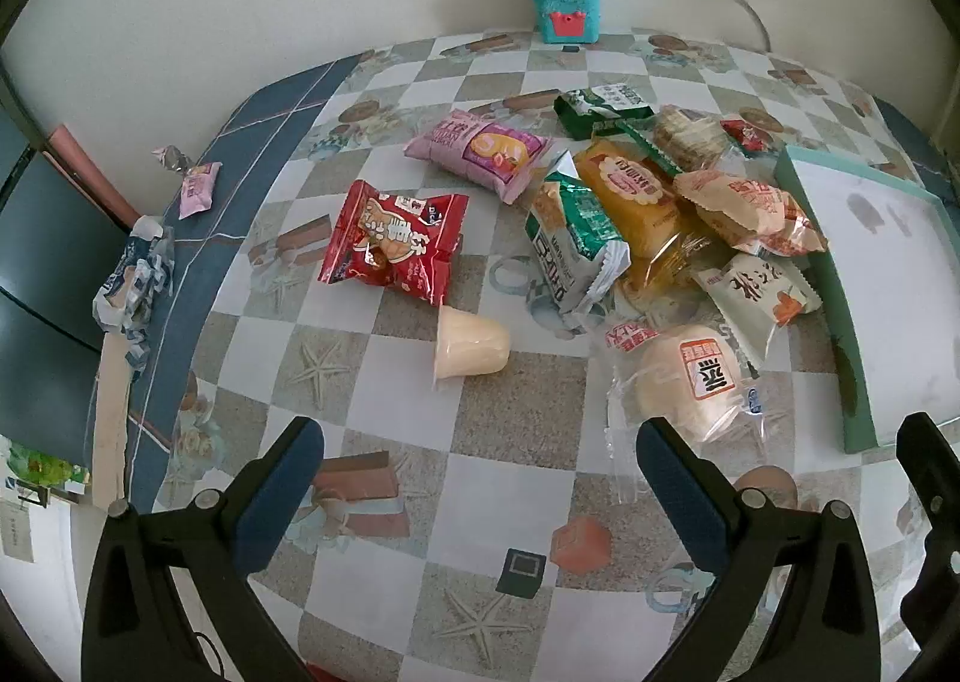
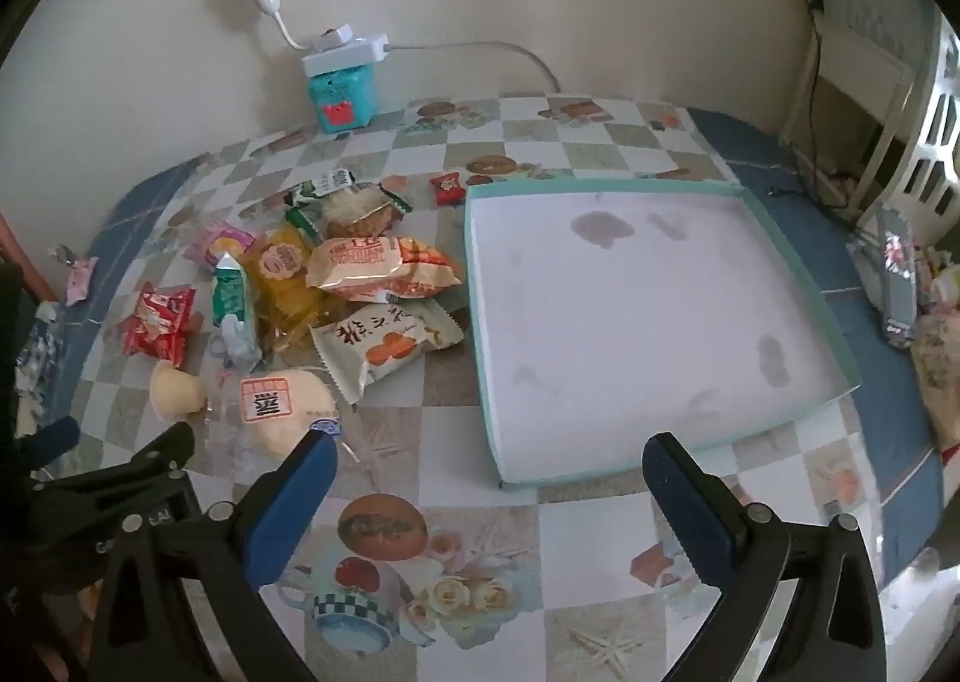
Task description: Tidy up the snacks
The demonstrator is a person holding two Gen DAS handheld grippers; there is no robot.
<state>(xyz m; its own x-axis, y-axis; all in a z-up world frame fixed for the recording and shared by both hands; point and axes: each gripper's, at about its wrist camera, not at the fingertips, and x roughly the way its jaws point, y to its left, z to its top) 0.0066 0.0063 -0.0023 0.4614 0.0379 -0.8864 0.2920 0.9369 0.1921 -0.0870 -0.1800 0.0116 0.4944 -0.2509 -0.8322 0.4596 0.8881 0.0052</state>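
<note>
Checkered tablecloth [image 1: 510,418] over a table against a plain wall; snacks are heaped mid-table, just beside an empty teal-rimmed tray [image 2: 600,187] near the right edge, presumably set there as the destination. Left gripper [image 1: 480,478] and right gripper [image 2: 489,478] are both held spread wide, nothing pinched, angled down over the near edge, judged ready for a first pick. Closest pieces: a jelly cup [image 1: 471,349] on its side and a bun in clear wrap [image 1: 690,382]. A red packet [image 1: 393,247] lies apart. Only the left view shows crumpled wrappers [image 1: 135,286] at the left edge; only the right view shows the whole tray and a white chair [image 2: 864,81].
</note>
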